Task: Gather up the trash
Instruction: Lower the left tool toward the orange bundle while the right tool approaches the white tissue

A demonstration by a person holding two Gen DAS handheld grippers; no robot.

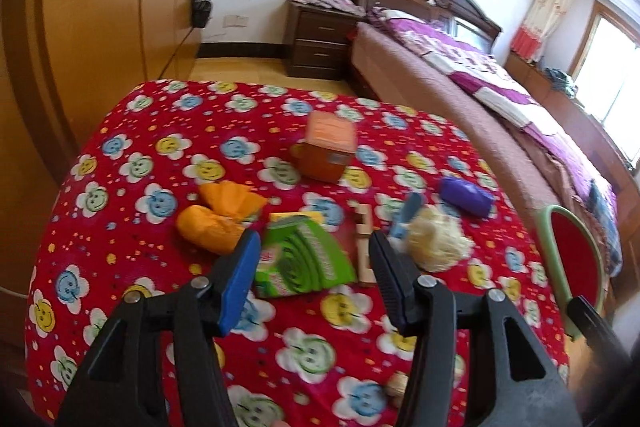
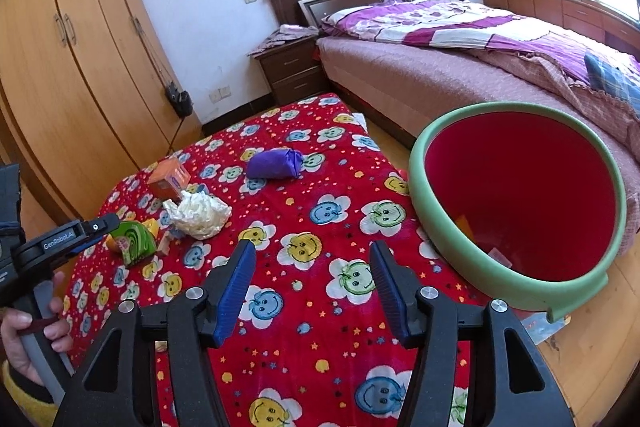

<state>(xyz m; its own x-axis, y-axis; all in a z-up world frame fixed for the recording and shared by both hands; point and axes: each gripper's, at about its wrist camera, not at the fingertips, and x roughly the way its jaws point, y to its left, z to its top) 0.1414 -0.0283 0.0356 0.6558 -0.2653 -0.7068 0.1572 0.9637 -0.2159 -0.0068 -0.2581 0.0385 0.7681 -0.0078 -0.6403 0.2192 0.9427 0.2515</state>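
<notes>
Red floral cloth (image 2: 320,195); crumpled white paper wad (image 2: 199,213); round green-rimmed bin (image 2: 424,195).

The green cardboard packet with ring pattern (image 1: 306,259) is partly covered by the left gripper's blue fingertip (image 1: 240,267); its print is blurred. The green-rimmed red plastic bin (image 1: 570,251) is cut off in the left wrist view. Items inside the bin cannot be identified.

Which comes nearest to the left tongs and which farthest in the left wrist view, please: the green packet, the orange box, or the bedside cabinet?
From the left tongs, whose jaws stand open with nothing gripped:
1. Green packet, lying on the red cloth right between the tips.
2. Orange box, farther back on the cloth, near the middle.
3. Bedside cabinet, beyond the cloth, against the far wall beside the bed.
</notes>
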